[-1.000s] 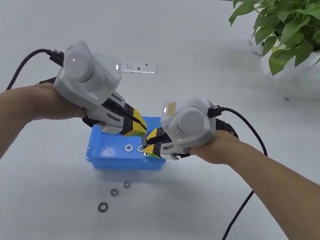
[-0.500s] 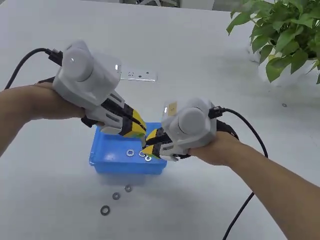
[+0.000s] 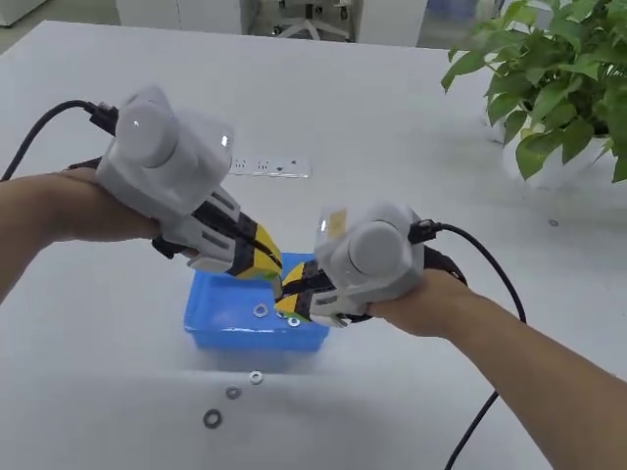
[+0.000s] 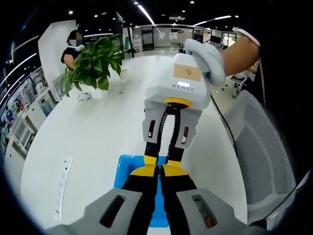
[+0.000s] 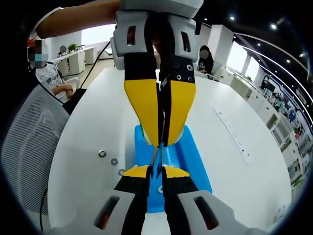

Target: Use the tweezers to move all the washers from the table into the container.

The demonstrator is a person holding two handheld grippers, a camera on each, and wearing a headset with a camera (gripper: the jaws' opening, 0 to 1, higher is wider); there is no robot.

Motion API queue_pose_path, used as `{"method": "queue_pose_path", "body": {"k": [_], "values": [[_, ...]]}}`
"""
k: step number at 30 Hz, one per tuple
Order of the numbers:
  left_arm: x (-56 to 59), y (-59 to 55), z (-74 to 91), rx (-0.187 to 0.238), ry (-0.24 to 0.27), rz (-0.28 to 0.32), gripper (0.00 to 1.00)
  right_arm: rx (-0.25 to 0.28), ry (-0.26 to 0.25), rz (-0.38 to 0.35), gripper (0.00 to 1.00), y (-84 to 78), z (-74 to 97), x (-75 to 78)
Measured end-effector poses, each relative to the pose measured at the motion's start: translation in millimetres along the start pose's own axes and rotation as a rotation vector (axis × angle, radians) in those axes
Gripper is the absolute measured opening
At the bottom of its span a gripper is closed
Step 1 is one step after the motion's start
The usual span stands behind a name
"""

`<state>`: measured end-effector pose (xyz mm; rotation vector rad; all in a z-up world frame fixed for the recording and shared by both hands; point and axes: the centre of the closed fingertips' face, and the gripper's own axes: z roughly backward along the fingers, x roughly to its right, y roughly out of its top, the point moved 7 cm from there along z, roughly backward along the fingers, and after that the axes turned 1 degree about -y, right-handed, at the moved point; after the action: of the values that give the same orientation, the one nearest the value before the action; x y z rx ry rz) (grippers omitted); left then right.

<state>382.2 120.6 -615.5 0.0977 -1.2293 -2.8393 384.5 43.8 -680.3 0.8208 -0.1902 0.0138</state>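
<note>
A blue container [image 3: 220, 323] sits on the white table with two washers [image 3: 260, 311] inside. Three loose washers [image 3: 233, 393] lie on the table just in front of it, also seen as washers [image 5: 114, 161] in the right gripper view. My left gripper [image 3: 266, 264] and right gripper [image 3: 286, 299] meet tip to tip above the container's right side. Thin metal tweezers [image 5: 160, 122] run from between the left gripper's [image 5: 160, 142] yellow jaws down into my right gripper [image 5: 156, 171]. Both sets of jaws are closed on them. In the left gripper view my left gripper [image 4: 160, 169] points at the right gripper [image 4: 160, 159] over the container [image 4: 123, 171].
A white power strip [image 3: 269, 166] lies behind the container. A potted plant [image 3: 558, 78] stands at the back right. The right gripper's black cable [image 3: 500, 284] trails over the table. A mesh chair [image 4: 264, 147] stands beside the table, and people sit in the background.
The head view has tilted, so the table sits lower in the picture. Both grippers stay joined at the tweezers, now slightly higher above the container.
</note>
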Motion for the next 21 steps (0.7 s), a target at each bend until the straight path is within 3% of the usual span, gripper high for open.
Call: {"method": "queue_pose_path", "body": {"k": [12,21], "values": [[19.5,-2.5,4.5,-0.018,0.004,-0.009,0.06,0.008,0.012,0.012,0.11,4.4,0.0,-15.7],[23.7,-4.0,6.5,-0.016,0.016,-0.009,0.06,0.011,0.011,0.020,0.11,6.0,-0.7,-19.0]]}}
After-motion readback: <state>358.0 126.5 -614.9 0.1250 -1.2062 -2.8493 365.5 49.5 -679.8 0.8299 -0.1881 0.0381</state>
